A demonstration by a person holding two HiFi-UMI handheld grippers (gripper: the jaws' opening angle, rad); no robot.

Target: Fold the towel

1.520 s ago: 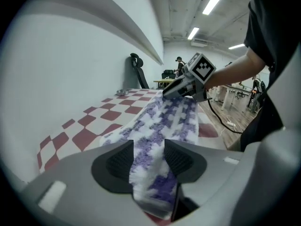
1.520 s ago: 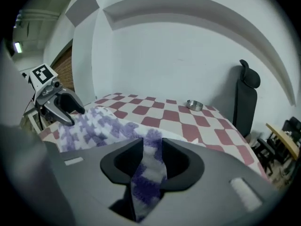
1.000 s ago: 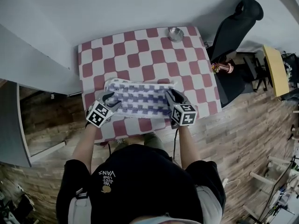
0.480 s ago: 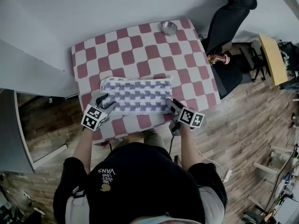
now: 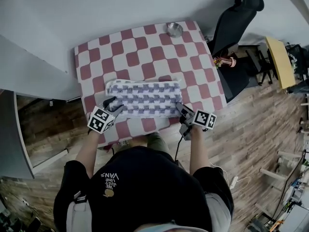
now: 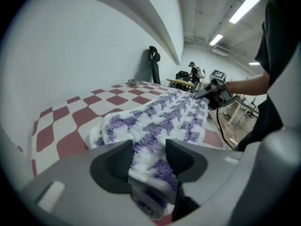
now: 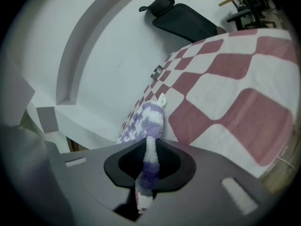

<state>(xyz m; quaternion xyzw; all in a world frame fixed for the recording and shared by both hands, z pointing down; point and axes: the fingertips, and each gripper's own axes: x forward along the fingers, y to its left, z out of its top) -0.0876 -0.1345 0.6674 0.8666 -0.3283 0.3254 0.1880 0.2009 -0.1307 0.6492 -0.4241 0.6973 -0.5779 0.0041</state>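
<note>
A purple-and-white checked towel (image 5: 144,99) lies spread flat on the red-and-white checked table (image 5: 140,57). My left gripper (image 5: 113,105) is at its near left corner. In the left gripper view the towel (image 6: 169,117) runs in between the pads of that gripper (image 6: 148,157), which stand wide apart and open. My right gripper (image 5: 182,111) is at the near right corner. In the right gripper view its jaws (image 7: 149,161) are closing, and the pads pinch a thin edge of the towel (image 7: 149,121).
A small metal bowl (image 5: 174,29) sits at the table's far edge. A black office chair (image 5: 236,18) stands to the right of the table, with a copper-coloured object (image 5: 223,61) and a yellow tabletop (image 5: 280,62) beyond it. A white wall runs along the far and left sides.
My right gripper slid off the towel's top to its near right corner, rolled over, and closed on the edge. The left gripper stayed at the left corner.
</note>
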